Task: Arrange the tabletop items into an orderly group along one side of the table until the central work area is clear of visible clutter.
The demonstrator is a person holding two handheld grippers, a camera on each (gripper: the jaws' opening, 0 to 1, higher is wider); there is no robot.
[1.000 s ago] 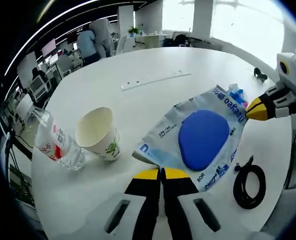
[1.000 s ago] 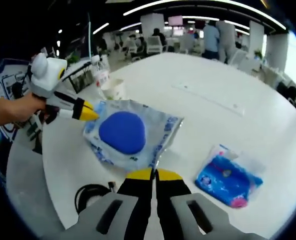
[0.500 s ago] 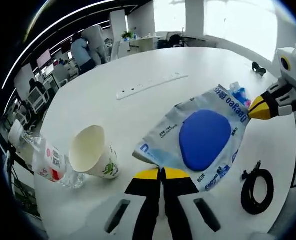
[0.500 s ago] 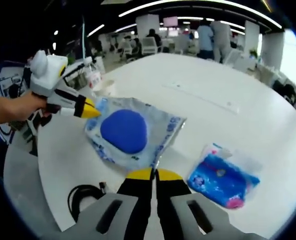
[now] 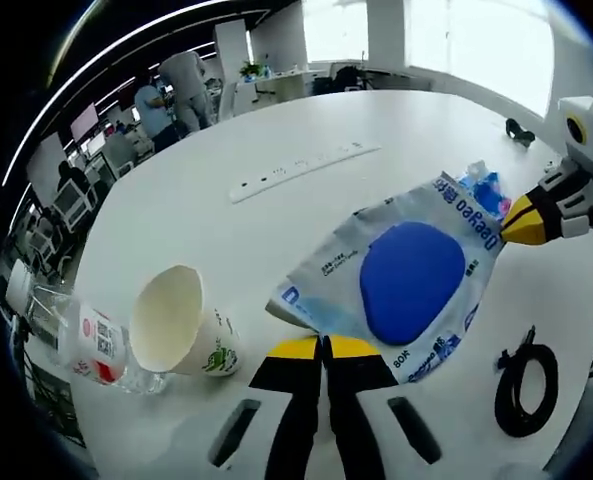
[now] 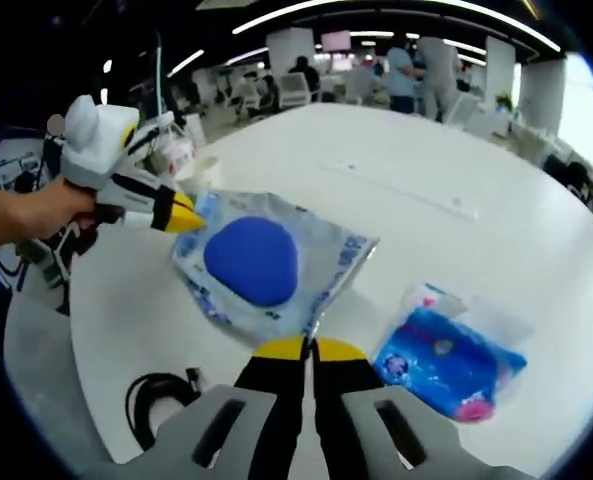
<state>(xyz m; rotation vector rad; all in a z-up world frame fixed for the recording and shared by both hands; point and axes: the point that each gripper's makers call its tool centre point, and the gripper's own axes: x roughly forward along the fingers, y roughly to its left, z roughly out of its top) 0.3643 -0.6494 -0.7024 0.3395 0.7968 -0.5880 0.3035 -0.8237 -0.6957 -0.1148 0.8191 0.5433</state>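
Note:
A clear plastic bag holding a blue pad (image 5: pixel 408 280) (image 6: pixel 254 262) lies stretched between both grippers. My left gripper (image 5: pixel 323 347) is shut on the bag's near edge, and its yellow tip (image 6: pixel 181 216) pinches the bag's far corner in the right gripper view, with a hand behind it. My right gripper (image 6: pixel 309 348) is shut on the opposite edge, and its tip (image 5: pixel 524 222) enters the left gripper view from the right. A paper cup (image 5: pixel 181 325) lies on its side next to a plastic bottle (image 5: pixel 81 340). A blue tissue pack (image 6: pixel 454 358) (image 5: pixel 482 190) lies beside the bag.
A coiled black cable (image 5: pixel 524 375) (image 6: pixel 161 395) lies near the table edge. A white power strip (image 5: pixel 301 170) (image 6: pixel 406 195) crosses the white round table (image 5: pixel 206 215). A small black item (image 5: pixel 519 128) sits at the far edge. People and office desks stand beyond the table.
Both views have drifted slightly with the hands. The cup and bottle sit lower left in the left gripper view. The bag stays held at both ends.

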